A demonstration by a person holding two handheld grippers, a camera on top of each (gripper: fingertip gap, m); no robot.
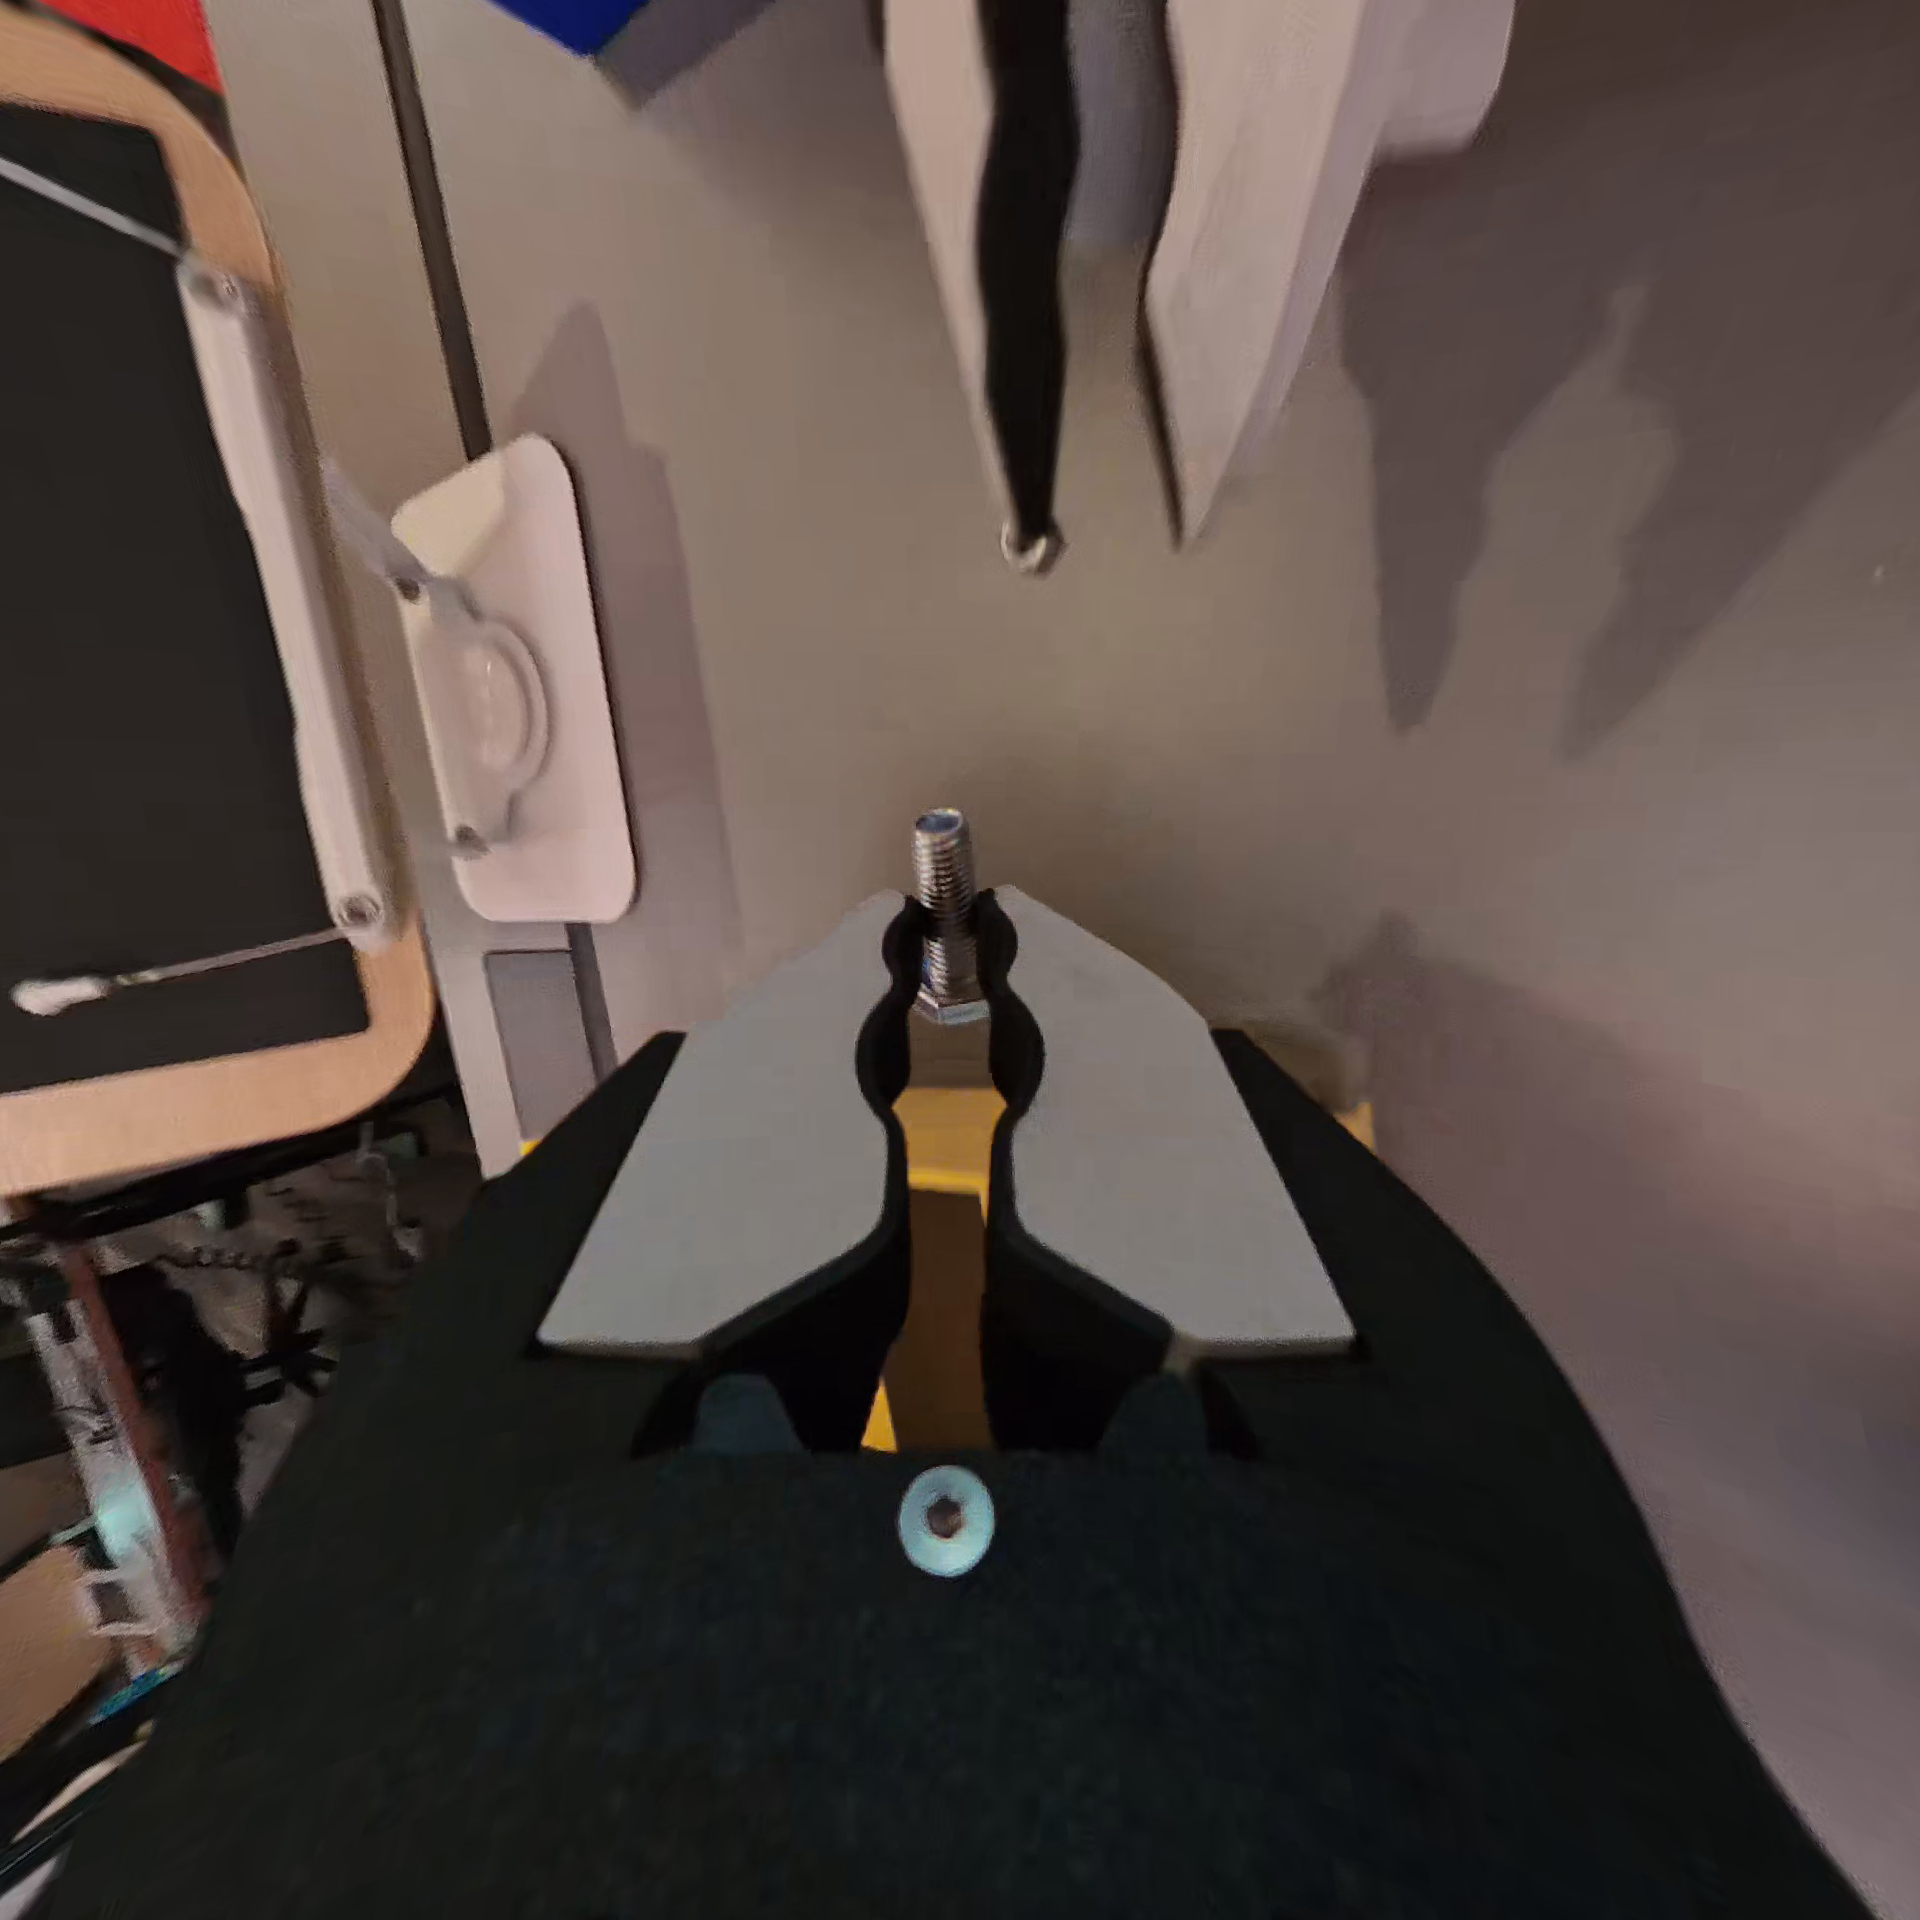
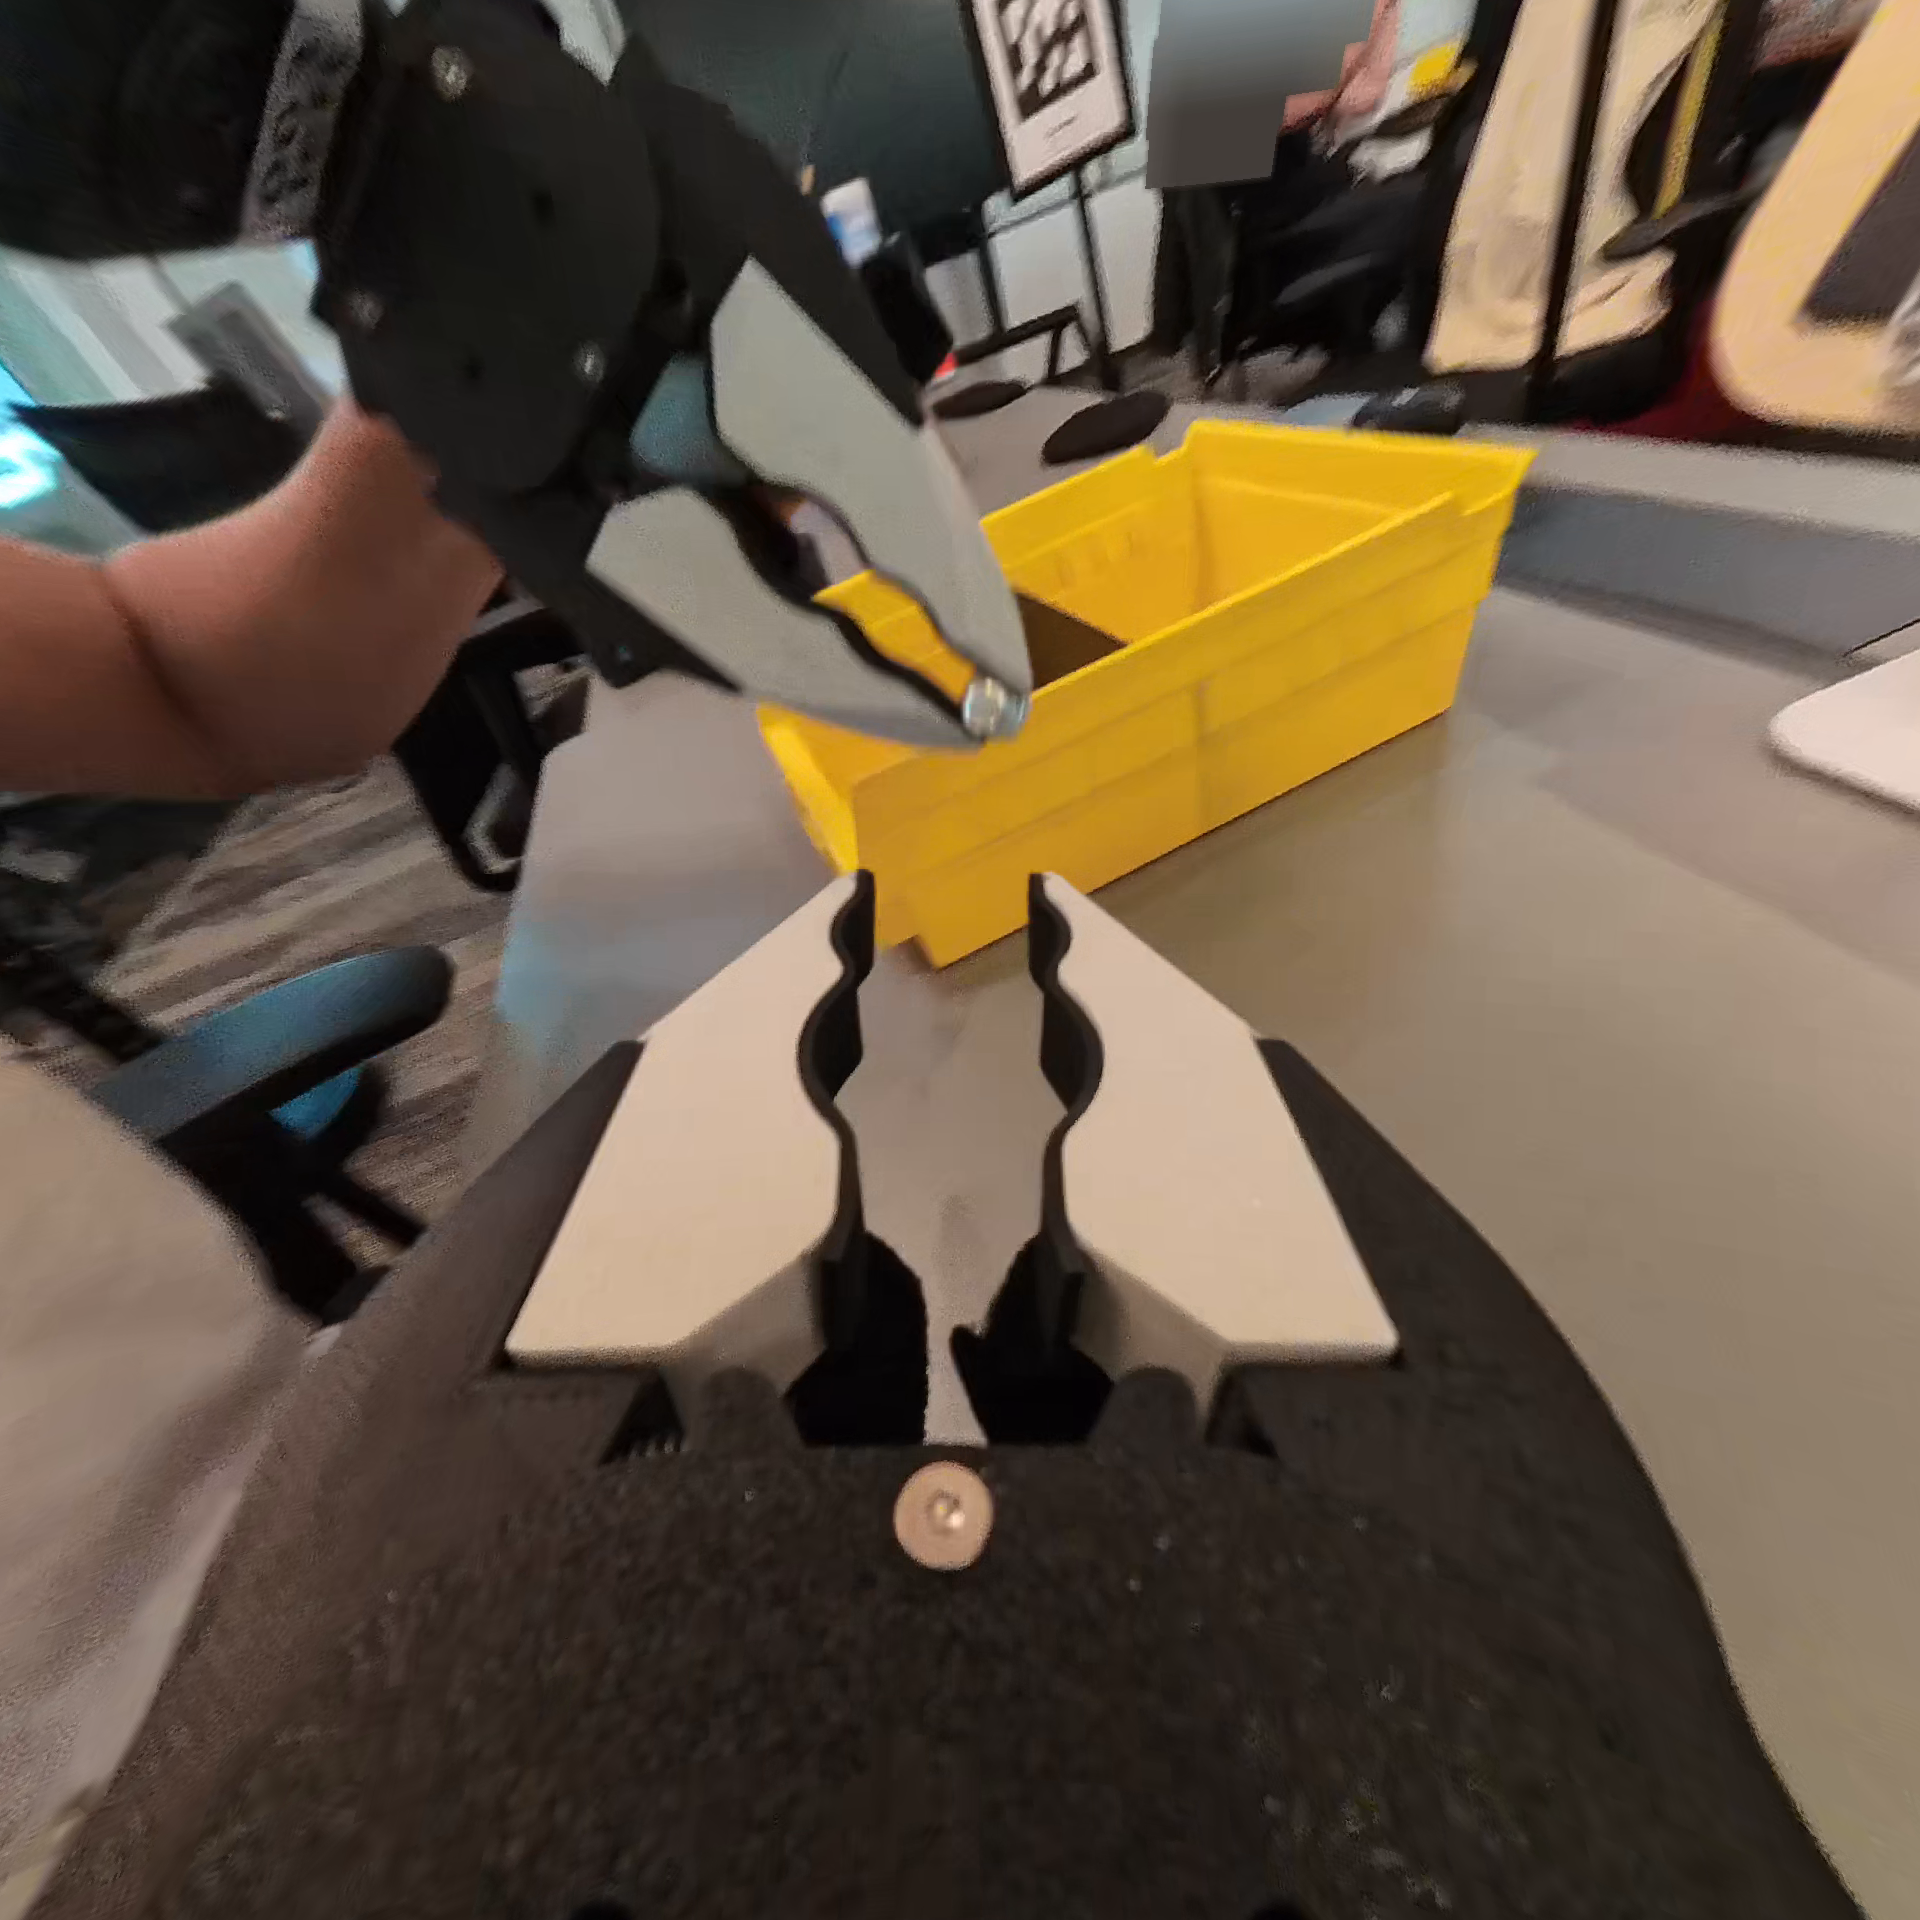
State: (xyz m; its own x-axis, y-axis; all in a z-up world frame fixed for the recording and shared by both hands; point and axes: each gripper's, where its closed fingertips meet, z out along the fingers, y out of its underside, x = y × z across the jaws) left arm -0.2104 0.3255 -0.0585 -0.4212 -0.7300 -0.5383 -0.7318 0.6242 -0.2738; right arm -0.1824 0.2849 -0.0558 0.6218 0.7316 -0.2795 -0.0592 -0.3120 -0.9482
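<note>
My left gripper [image 1: 948, 899] is shut on a silver hex bolt [image 1: 941, 914], whose threaded end sticks out past the fingertips. In the right wrist view this gripper [image 2: 992, 717] hangs over the near end of a yellow bin [image 2: 1195, 675], with the bolt [image 2: 992, 710] seen end-on. My right gripper [image 2: 948, 883] is open, nothing shows between its jaws, and it sits low over the grey table [image 2: 1455, 1039] just before the bin. In the left wrist view it [image 1: 1101, 535] points toward the bolt; a small silver ring [image 1: 1029, 545] shows at one fingertip, unclear what.
A white flat device [image 1: 520, 675] and a wood-rimmed black panel [image 1: 156, 623] lie left of the left gripper. A person's forearm [image 2: 208, 644] holds the left gripper. A blue office chair [image 2: 281, 1039] stands off the table's left edge. A white object [image 2: 1849, 738] lies at the right. Across from one pair of fingers to the other is roughly 6 centimeters.
</note>
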